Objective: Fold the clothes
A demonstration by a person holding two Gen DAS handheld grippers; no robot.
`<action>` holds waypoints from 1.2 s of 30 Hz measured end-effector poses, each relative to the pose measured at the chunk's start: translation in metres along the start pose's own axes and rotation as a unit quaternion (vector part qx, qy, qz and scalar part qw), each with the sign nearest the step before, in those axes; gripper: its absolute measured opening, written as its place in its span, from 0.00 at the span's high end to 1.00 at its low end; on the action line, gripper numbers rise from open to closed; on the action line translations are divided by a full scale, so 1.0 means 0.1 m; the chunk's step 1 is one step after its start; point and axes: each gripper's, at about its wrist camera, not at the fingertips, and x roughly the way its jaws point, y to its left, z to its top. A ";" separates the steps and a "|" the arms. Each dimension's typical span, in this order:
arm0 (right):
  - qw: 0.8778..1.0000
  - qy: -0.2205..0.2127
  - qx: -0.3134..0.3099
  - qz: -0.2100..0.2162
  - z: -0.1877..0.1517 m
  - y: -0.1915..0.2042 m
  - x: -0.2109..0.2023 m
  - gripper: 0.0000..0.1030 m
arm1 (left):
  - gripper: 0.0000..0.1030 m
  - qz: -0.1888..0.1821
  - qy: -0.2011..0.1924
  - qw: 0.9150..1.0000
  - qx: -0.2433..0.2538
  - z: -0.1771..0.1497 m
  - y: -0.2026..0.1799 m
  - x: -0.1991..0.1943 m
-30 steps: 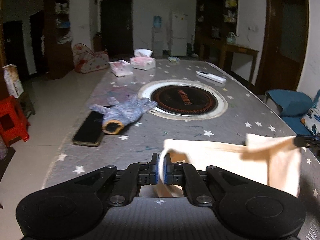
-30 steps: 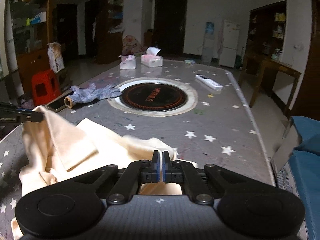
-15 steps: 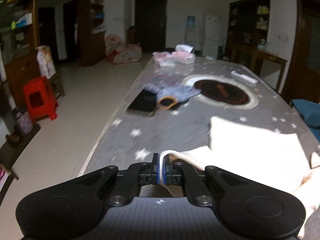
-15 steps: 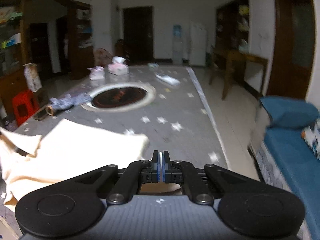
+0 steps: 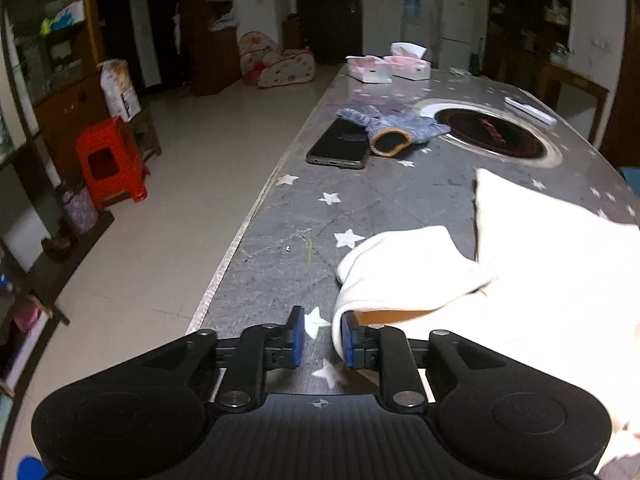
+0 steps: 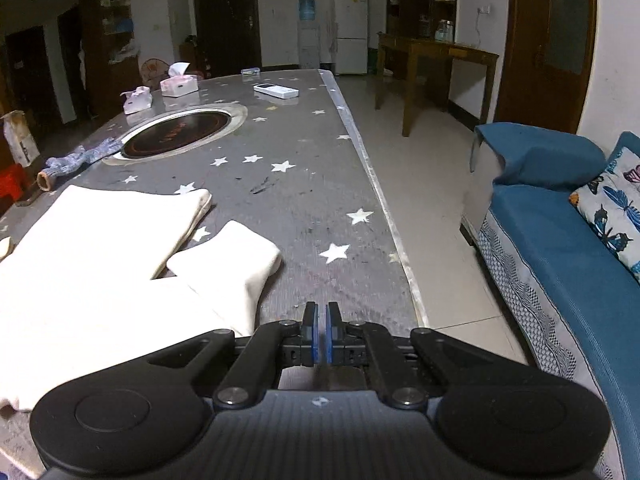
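Your left gripper [image 5: 320, 338] has let go: half a second ago its pads were pinched on a cream sleeve edge, and now the jaws stand apart with nothing between them, the cloth only brushing the right pad near the table's [image 5: 256, 216] left edge. The cream garment [image 5: 540, 264] lies spread on the table's near end, body folded flat, left sleeve [image 5: 404, 264] out toward the left edge. Further along that edge the phone [image 5: 340, 148] and knit glove [image 5: 396, 132] sit well clear. Your right gripper [image 6: 320, 338] has released too; its jaws are nearly together, holding nothing, just past the right sleeve [image 6: 232, 264]. By my reading, one fold is laid and both sleeves await tucking.
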 end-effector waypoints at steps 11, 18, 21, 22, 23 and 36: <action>0.996 -0.006 -0.052 0.073 0.22 0.43 0.16 0.77 | 0.67 -0.043 -0.026 0.998 0.027 0.10 -0.20 -0.19; 0.992 0.012 -0.102 0.078 0.24 0.78 0.52 0.68 | 0.67 -0.103 -0.017 0.992 0.068 0.24 -0.71 0.02; 0.993 0.013 -0.104 0.059 0.26 0.68 0.55 0.68 | 0.67 -0.123 -0.014 0.989 0.083 0.33 -0.90 0.16; 0.994 0.013 -0.103 0.042 0.28 0.62 0.55 0.68 | 0.67 -0.128 -0.012 0.988 0.086 0.36 -0.95 0.22; 0.994 0.012 -0.103 0.025 0.30 0.56 0.55 0.68 | 0.67 -0.131 -0.011 0.987 0.089 0.40 -1.01 0.27; 0.995 0.012 -0.063 0.081 0.75 0.55 0.66 0.68 | 0.58 -0.116 0.002 0.987 0.114 0.81 -1.40 0.95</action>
